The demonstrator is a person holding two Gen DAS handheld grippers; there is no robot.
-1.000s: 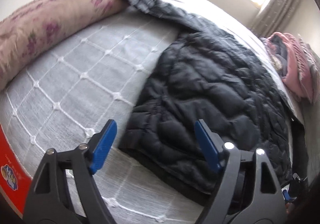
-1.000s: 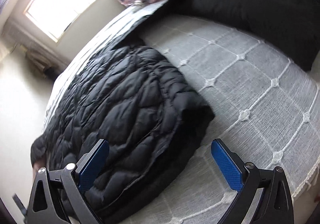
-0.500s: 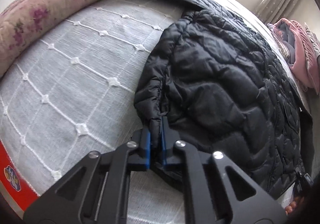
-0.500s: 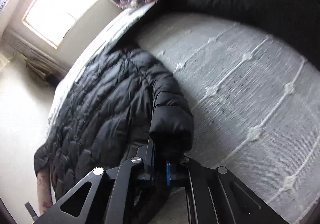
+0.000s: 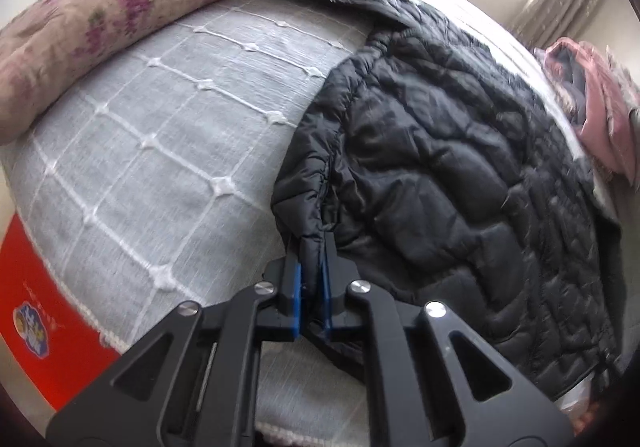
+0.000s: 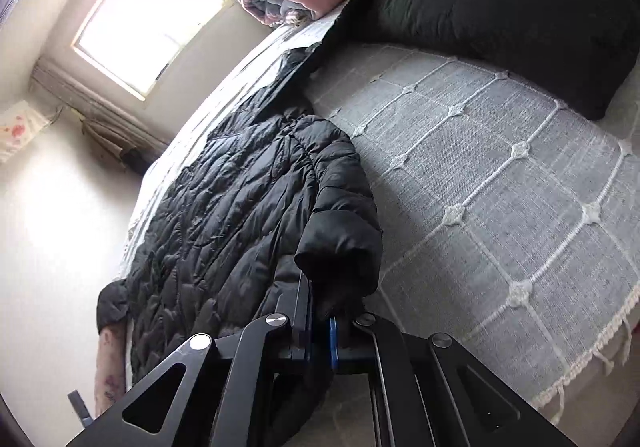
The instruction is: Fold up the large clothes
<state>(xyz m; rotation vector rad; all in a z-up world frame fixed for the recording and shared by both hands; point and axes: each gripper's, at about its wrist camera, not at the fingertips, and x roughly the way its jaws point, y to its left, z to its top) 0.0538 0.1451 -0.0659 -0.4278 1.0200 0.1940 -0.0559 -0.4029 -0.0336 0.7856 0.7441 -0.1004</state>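
The black puffer jacket lies spread on the bed's grey coverlet; our left claw pinches its hem corner, our right claw clamps another edge.

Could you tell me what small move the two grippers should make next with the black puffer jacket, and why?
Probably lift both together and carry the pinched edge across the coat. The left gripper is shut on the black puffer jacket at its near edge, the right gripper is shut on a bunched end of it, and the rest lies spread on the grey bedspread, unfolded.
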